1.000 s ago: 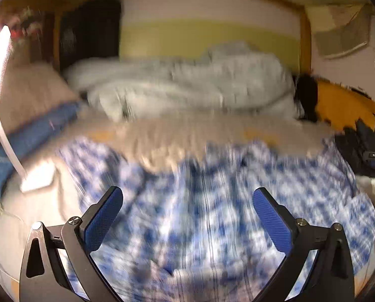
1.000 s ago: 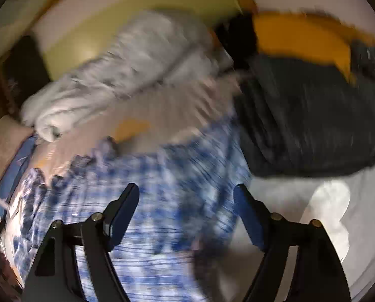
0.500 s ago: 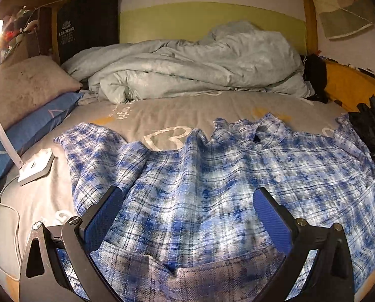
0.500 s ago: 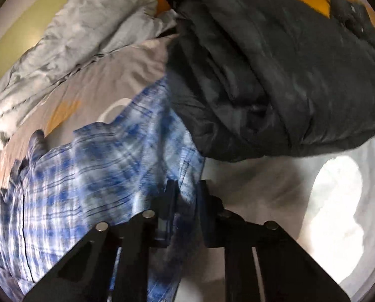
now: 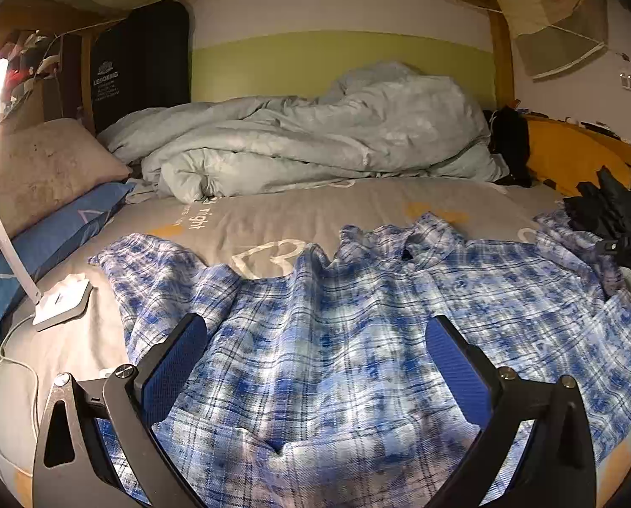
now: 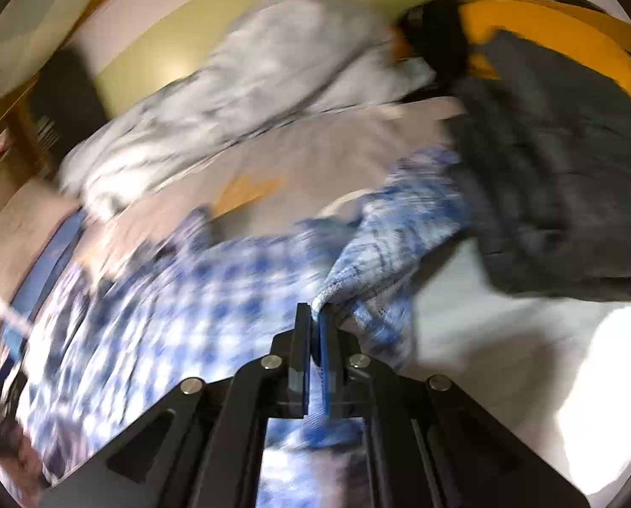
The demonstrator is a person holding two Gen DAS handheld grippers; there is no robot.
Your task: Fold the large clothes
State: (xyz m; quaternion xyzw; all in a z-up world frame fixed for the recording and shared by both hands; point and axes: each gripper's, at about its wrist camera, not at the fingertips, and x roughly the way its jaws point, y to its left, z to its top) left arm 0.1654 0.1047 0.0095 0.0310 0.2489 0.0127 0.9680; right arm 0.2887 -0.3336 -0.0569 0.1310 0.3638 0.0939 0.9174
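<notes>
Two claws, split roles: right claw [image 6: 314,317] pinched tight on shirt [image 5: 357,338] sleeve edge, beside dark jacket [image 6: 560,178]. Left claw [image 5: 315,364] wide open, holds nothing, over shirt spread on bed [image 5: 298,211]. Risks: thin pinch slips (view blurred, prob. mid-swing); sleeve may snag jacket; unpinned body could drag, bunch.

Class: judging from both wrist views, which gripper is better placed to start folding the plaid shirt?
Right. The right gripper is shut on the plaid shirt; the left gripper hangs open above it.

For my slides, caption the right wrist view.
Right gripper shut on the blue plaid shirt, beside a dark jacket.
</notes>
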